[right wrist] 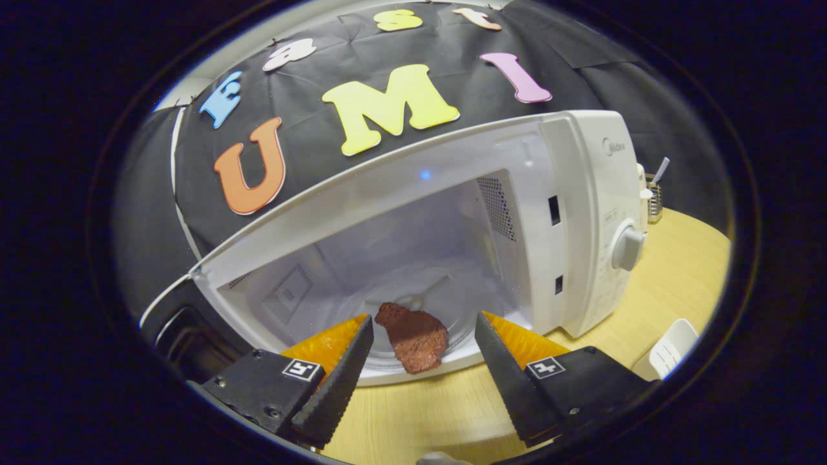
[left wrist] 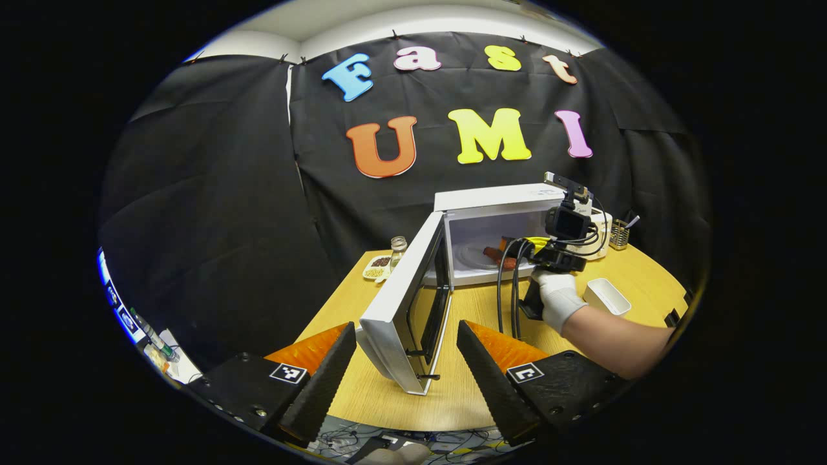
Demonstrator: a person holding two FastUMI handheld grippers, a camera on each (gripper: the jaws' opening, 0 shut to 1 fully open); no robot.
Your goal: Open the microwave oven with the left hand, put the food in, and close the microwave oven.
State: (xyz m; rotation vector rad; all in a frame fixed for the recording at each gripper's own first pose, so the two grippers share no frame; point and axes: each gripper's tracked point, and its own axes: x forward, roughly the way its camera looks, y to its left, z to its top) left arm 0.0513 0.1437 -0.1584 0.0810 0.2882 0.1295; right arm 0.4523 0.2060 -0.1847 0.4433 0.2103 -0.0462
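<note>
Two tools gape, both empty. Your left tool (left wrist: 407, 361) straddles free edge of microwave door (left wrist: 407, 303), swung wide. Right tool (right wrist: 420, 361) faces food (right wrist: 413, 339), lying on turntable inside microwave (right wrist: 452, 245). Left nearer door: push it toward cavity.

Both hand-held grippers (left wrist: 407, 358) (right wrist: 420, 361) agape.

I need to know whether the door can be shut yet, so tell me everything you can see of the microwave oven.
The microwave oven is a white box standing on the wooden table before the black cloth wall. Its door, hinged on the left with a dark window, is swung wide open. A round knob sits on the right control panel. Inside, a reddish-brown piece of food lies on the glass turntable. Neither gripper touches the oven.
</note>
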